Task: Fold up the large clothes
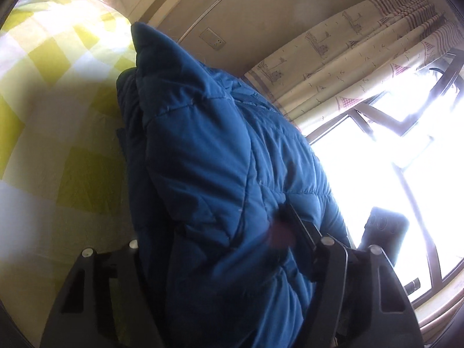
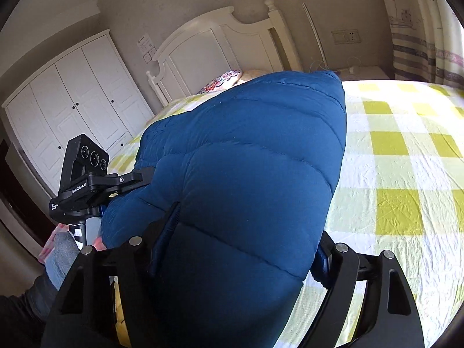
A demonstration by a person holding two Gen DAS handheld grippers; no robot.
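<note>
A thick blue quilted jacket bulges up between my left gripper's fingers. One finger presses into its side; the other is hidden behind the padding. In the right wrist view the same jacket fills my right gripper, with both fingers squeezing its puffy bulk. The jacket stands raised over the yellow-and-white checked bed sheet. The left gripper's black camera housing sits at the jacket's left edge, its finger reaching into the fabric.
A white headboard and a patterned pillow lie beyond the jacket. White wardrobe doors stand at the left. A bright window and printed curtain are at the bedside. A person's grey sleeve shows low left.
</note>
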